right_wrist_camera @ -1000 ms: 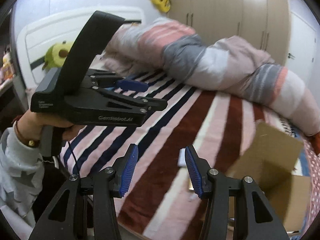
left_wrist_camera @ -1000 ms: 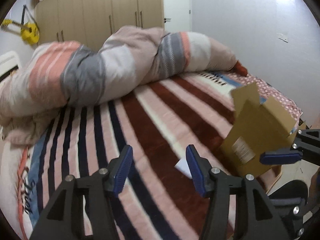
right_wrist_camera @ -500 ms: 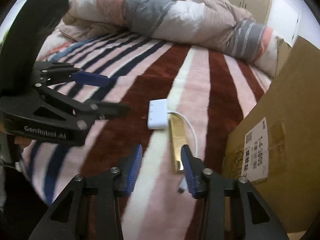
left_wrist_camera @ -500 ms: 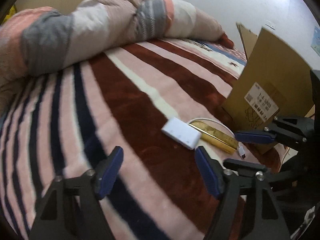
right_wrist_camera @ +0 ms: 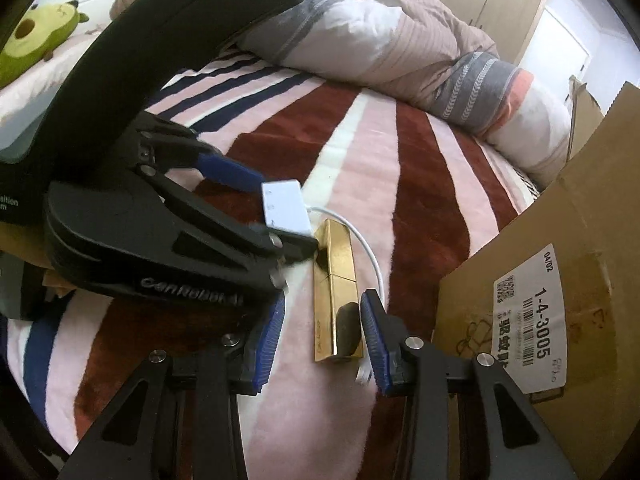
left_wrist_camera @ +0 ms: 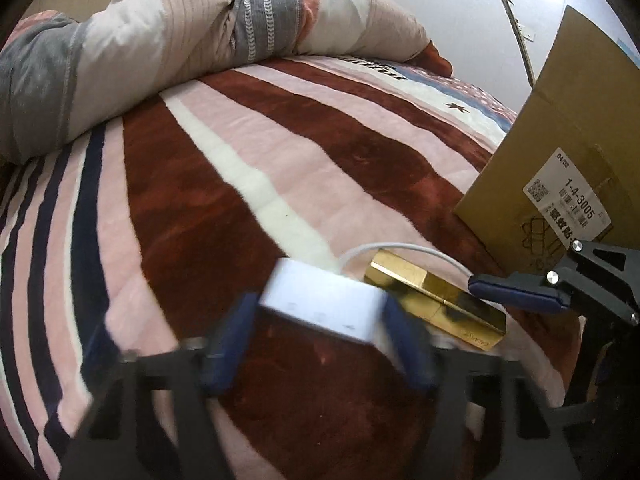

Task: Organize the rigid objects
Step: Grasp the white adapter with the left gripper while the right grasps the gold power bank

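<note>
- The left gripper (left_wrist_camera: 320, 336) has its two blue fingers on either side of the white adapter (left_wrist_camera: 324, 306). The fingers look very near or touching its ends, but the picture is blurred, so I cannot tell if it is already gripped.
- The right gripper (right_wrist_camera: 322, 336) is open. Its fingers stand on both sides of the near end of the gold bar (right_wrist_camera: 336, 288), with a gap to the left finger, so it is not holding yet.
- Both objects lie on the striped blanket (left_wrist_camera: 328, 148), just beside each other, joined by nothing except the white cable (right_wrist_camera: 370, 256) that curves around the bar.
- The cardboard box (right_wrist_camera: 560, 272) stands near, to the right.
- My judgement: the task is at its start. Nothing visible is sorted; both objects must still be lifted and placed, probably in the box.
</note>
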